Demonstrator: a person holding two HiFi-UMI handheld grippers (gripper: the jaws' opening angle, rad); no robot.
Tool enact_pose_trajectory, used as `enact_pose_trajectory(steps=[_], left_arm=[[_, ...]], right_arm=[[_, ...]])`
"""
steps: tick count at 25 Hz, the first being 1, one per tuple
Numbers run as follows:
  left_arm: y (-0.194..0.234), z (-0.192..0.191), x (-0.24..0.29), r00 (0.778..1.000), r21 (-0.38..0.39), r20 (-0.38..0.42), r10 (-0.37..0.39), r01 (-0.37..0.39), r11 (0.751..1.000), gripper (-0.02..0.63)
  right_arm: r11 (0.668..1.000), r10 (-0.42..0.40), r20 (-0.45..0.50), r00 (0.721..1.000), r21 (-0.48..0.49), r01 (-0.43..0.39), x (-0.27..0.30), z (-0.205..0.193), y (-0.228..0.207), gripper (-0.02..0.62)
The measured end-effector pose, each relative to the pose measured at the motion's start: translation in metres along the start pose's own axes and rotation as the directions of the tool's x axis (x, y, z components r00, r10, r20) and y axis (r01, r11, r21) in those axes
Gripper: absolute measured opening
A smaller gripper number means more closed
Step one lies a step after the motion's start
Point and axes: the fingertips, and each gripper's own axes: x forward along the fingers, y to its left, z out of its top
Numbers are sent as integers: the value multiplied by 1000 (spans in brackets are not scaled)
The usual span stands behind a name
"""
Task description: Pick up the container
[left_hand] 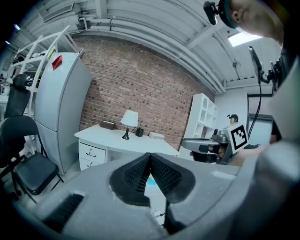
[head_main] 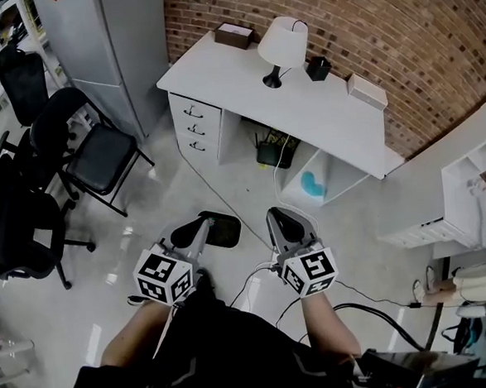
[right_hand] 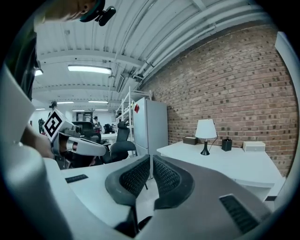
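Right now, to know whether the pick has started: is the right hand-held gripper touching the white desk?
Apart. The head view shows the right hand-held gripper over the floor, with floor showing between it and the white desk.

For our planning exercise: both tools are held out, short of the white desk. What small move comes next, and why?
Probably step toward the white desk, tools leading. The left tool and right tool are shut and empty, floor separates them from the desk, and the small black container beside the lamp looks out of reach.
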Motion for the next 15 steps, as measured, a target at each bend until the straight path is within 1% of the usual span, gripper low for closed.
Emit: enact_pose_trajectory(steps=[4,8,9,12,15], left_arm=[[32,5,21,1000,5,-7,-19,20,1000,9],[59,1,33,999,2,-25,-45,45,999,9],[65,-3,33,998,-9,-30,-48,48,999,9],[75,-19,40,997,-41,-55,-60,58,997,9],[70,-35,53,994,-38,-82,-79,76,996,9]], right_arm=[[1000,-25,-26,999,12,25,34,-9,-15,9],[997,-64,-67,996,-50,60,57,-12,-18,9],[997,-66,-72,995,-50,62,60,-14,-17,9],[998,-60,-86,994,-7,60,68,-25,-21,9],[998,-57,-106,993,29,61,71,-45,-36,9]])
